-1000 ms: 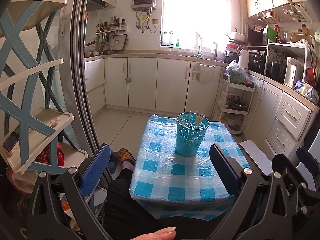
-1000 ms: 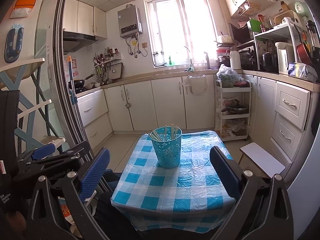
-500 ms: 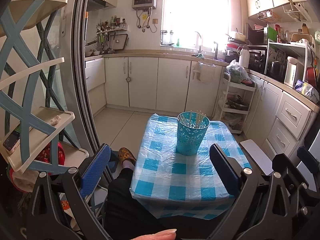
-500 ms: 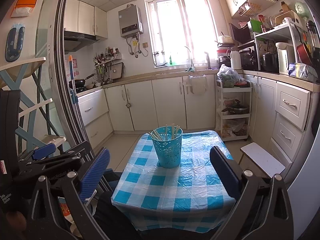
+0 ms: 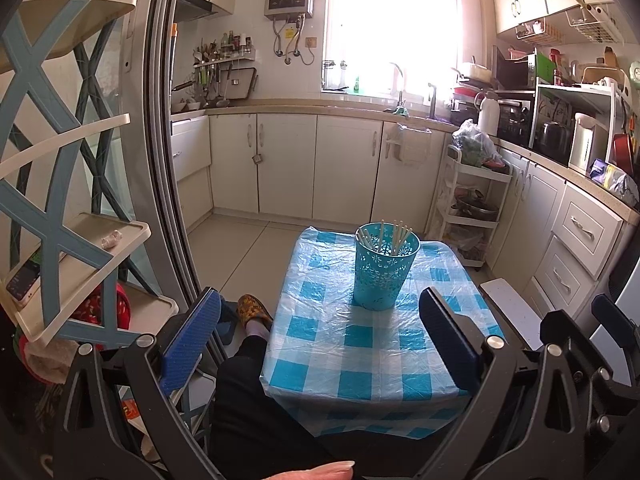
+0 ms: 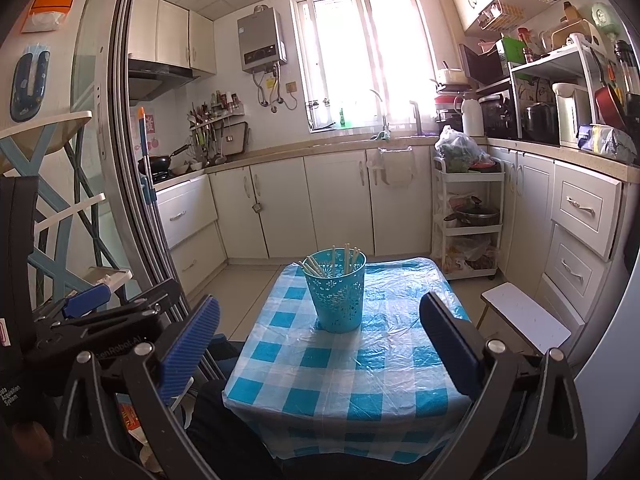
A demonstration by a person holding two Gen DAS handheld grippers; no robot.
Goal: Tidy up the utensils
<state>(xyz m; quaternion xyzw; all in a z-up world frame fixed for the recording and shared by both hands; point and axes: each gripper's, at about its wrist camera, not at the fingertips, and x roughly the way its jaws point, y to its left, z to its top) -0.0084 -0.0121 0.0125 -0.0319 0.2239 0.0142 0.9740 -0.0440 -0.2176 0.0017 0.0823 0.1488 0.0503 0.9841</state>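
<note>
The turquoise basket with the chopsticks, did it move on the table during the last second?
No. The turquoise basket stands on the same squares of the checked tablecloth as before; only the cameras drifted slightly.

A blue-and-white check is shown on the cloth covering the tabletop, under a clear glossy sheet. The holder is coloured turquoise and pierced with a lacy floral pattern; the chopsticks inside it are pale cream. The pads of the left claw are ribbed dark blue on black frames, and the same colours are seen on the right claw. A yellow patterned slipper is seen on the beige floor tiles. The cabinets are finished in cream, and the shelf rack is made of light blue struts and off-white trays.
</note>
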